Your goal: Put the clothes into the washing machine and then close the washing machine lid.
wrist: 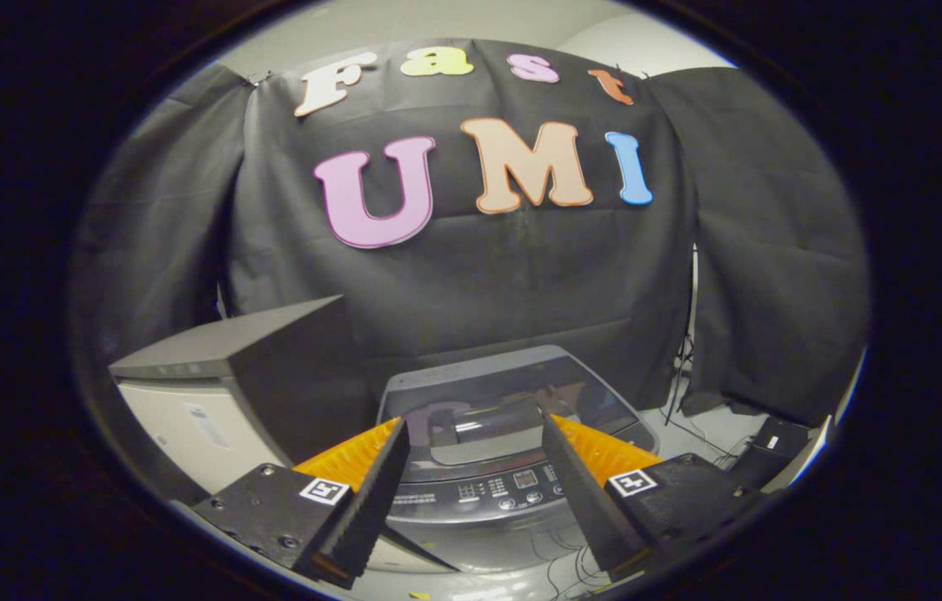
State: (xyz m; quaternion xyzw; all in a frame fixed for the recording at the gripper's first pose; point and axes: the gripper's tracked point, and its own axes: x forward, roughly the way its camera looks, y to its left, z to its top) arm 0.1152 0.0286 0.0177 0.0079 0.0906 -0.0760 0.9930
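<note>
- The hand-held gripper (475,467) reaches forward with its two black fingers spread wide, nothing between them but open air; each finger (371,501) is a long wedge with a finely ribbed inner face, backed by an orange ridged plastic plate.
- Two small square black-and-white marker tags sit on the gripper's matte black bolted mounts, one (326,490) at the seven o'clock side and one (631,482) at the five o'clock side.
- Straight ahead at twelve o'clock, seen through the gap between the fingers, stands one grey top-loading washing machine (513,392) with rounded corners.
- Its dark glossy lid (559,392) lies flat and shut on top, mirroring the wall behind; a smooth curved grey handle recess sits at the near edge of the lid.
- Just ahead of the fingertips runs the machine's curved control panel (500,488), a shiny dark strip with several small round buttons and one small display.
- No clothes can be made out from here.
- At ten o'clock of the machine, just beside it, stands one boxy white appliance (187,417) with a flat dark grey top slab and sharp corners.
- At three o'clock, thin black cables (692,417) trail over the pale floor near one small black box (780,438).
</note>
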